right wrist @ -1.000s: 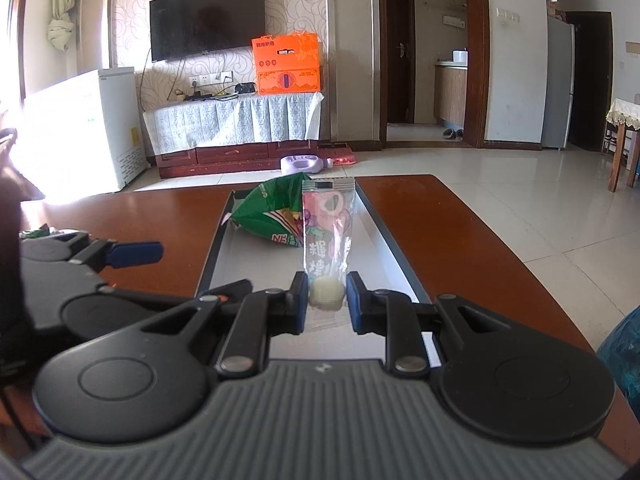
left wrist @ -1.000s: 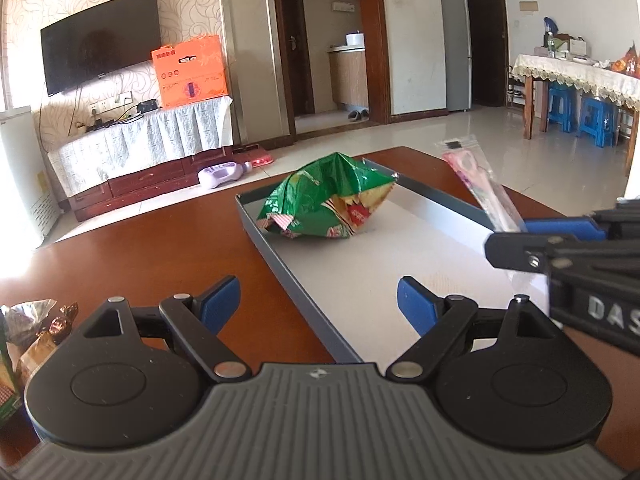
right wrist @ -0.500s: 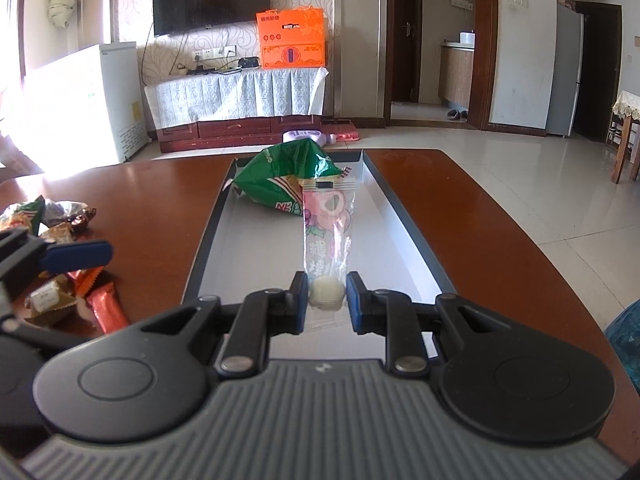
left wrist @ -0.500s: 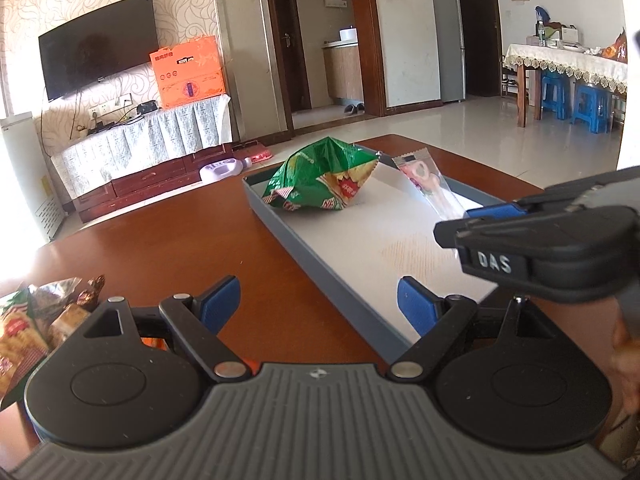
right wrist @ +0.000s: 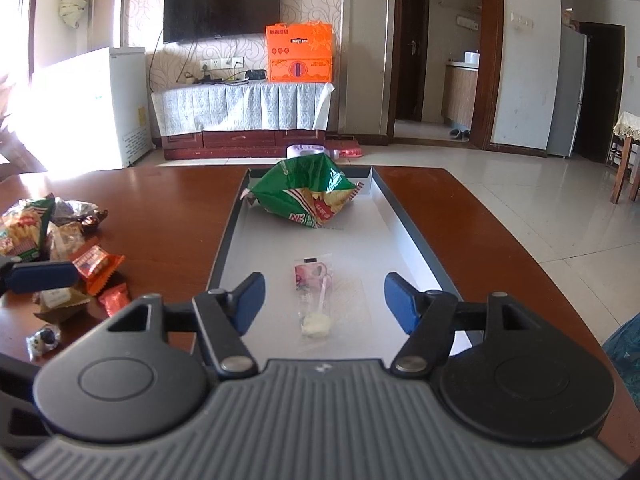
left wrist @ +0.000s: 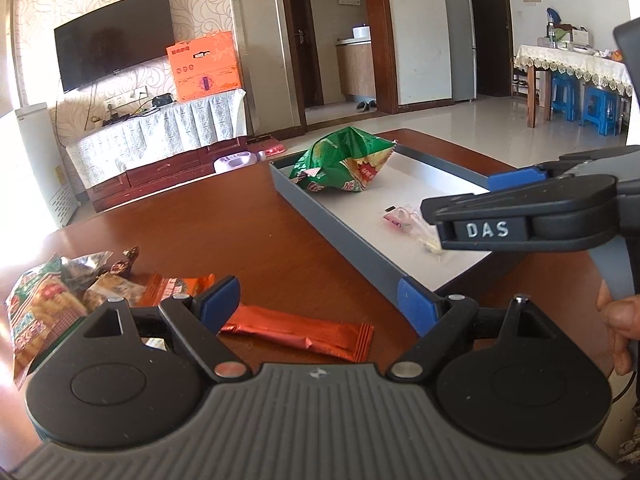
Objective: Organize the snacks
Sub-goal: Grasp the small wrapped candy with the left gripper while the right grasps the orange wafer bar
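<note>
A grey tray (right wrist: 408, 224) lies lengthwise on the brown table. A crumpled green chip bag (right wrist: 306, 192) rests at its far end. A clear packet with a pink label (right wrist: 314, 294) lies flat on the tray floor, between the spread fingers of my right gripper (right wrist: 325, 302), whose jaws are opening and no longer touch it. In the left wrist view the same packet (left wrist: 404, 220) shows beside the right gripper's body (left wrist: 520, 216). My left gripper (left wrist: 318, 300) is open over the table, an orange wrapper (left wrist: 300, 330) lying just beyond its fingers.
A heap of loose snacks (right wrist: 44, 236) sits on the table left of the tray; a cracker bag (left wrist: 36, 316) lies at its near side. The tray's left wall (left wrist: 340, 228) rises between the heap and the tray floor. A hand (left wrist: 620, 328) grips the right tool's handle.
The right gripper let go of the clear pink packet, which now lies flat in the tray. The left gripper swung left from the tray to the snack heap, still open.
</note>
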The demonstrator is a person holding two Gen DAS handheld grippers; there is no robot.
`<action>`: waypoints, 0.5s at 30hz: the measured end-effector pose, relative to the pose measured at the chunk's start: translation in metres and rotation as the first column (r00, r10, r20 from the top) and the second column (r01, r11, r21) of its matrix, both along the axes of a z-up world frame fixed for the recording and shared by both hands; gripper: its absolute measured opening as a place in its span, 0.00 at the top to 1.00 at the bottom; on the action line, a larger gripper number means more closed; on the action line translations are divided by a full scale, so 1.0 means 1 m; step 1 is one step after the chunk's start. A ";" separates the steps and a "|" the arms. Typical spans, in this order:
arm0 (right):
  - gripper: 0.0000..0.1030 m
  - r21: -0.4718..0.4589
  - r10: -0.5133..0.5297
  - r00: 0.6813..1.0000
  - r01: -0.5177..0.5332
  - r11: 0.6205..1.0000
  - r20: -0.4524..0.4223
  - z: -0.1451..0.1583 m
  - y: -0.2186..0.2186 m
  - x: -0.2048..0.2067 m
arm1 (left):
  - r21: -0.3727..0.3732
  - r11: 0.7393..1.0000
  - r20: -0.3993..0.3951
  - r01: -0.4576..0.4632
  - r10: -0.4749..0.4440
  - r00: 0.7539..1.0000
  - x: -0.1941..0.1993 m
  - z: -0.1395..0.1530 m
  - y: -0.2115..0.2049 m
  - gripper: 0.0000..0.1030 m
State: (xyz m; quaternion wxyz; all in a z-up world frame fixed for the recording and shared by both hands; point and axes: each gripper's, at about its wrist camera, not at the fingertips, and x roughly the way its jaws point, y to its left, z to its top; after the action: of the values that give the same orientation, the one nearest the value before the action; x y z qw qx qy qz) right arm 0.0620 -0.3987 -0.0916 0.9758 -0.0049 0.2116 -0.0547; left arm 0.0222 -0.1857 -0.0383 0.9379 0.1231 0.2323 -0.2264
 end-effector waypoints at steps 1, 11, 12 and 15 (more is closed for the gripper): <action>0.34 0.002 -0.001 1.000 0.001 1.000 0.006 0.001 0.001 -0.003 | -0.001 1.000 0.000 0.000 0.000 1.000 -0.003 0.000 0.002 0.14; 0.34 0.032 0.062 0.996 -0.065 0.997 0.065 0.012 0.025 -0.034 | -0.011 0.998 -0.001 -0.060 0.060 0.998 -0.036 0.000 0.024 0.14; 0.34 0.029 0.089 0.994 -0.091 0.995 0.064 0.012 0.030 -0.036 | -0.008 0.997 0.000 -0.075 0.075 0.997 -0.040 -0.002 0.028 0.14; 0.34 0.007 0.172 0.983 -0.172 0.985 0.064 0.012 0.046 -0.039 | 0.002 0.992 0.013 -0.128 0.128 0.992 -0.049 -0.011 0.040 0.14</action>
State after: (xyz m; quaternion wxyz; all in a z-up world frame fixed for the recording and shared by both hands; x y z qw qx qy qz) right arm 0.0232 -0.3528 -0.0800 0.9831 -0.0154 0.1799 0.0310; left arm -0.0268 -0.1461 -0.0496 0.9518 0.1108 0.2341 -0.1644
